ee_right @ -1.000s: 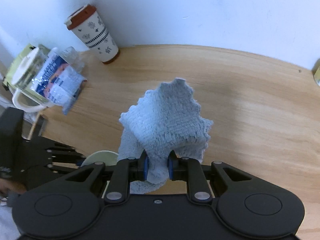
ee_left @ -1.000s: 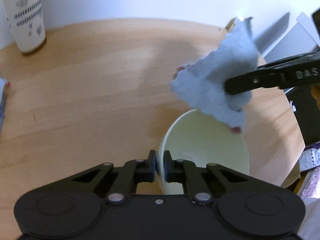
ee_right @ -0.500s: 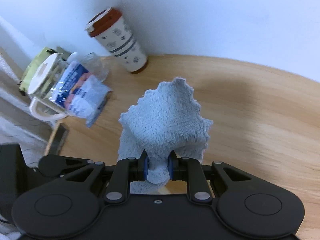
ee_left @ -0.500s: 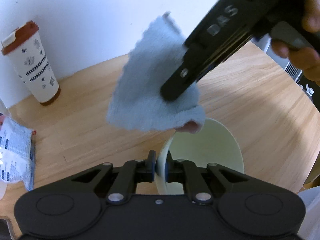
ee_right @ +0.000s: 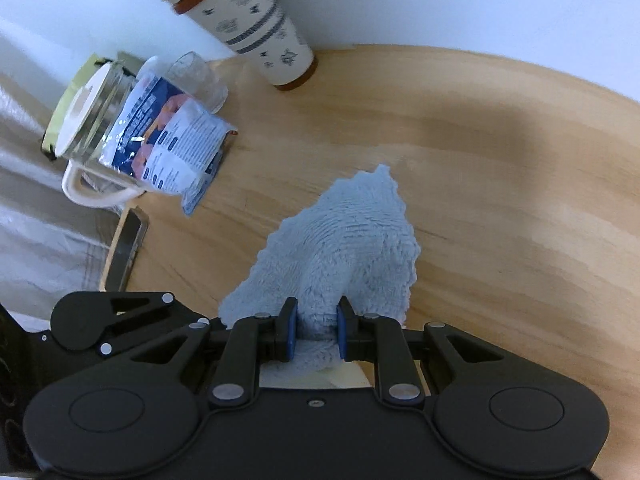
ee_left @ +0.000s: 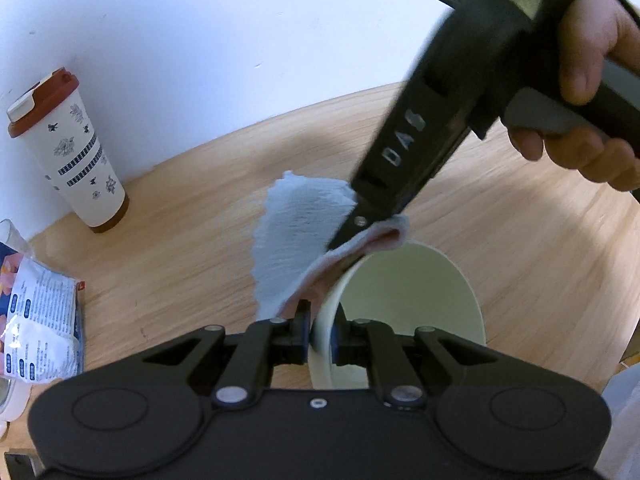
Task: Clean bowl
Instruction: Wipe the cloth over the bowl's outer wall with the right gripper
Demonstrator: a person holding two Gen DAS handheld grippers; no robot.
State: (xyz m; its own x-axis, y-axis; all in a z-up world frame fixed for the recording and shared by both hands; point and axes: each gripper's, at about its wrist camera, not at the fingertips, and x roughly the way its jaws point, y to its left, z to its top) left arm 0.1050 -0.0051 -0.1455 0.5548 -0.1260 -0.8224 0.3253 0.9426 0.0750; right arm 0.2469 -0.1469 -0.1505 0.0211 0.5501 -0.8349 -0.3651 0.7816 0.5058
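The left gripper (ee_left: 320,330) pinches the rim of the smooth pale-green bowl (ee_left: 404,300) above the wooden table (ee_left: 180,248). The right gripper (ee_right: 316,334) clamps a fluffy light-blue cloth (ee_right: 352,256) draped over the bowl's edge, hiding its far rim.

Table (ee_right: 500,152) bare and passable across its centre and right side. Left edge obstructed: cup (ee_right: 256,28) against the wall, with a glass (ee_right: 196,76), packet (ee_right: 172,140) and jug (ee_right: 92,120) crowded beside it. Above the bowl (ee_left: 404,300) the way is blocked by the right gripper (ee_left: 340,244) and its cloth (ee_left: 296,236) at the rim.
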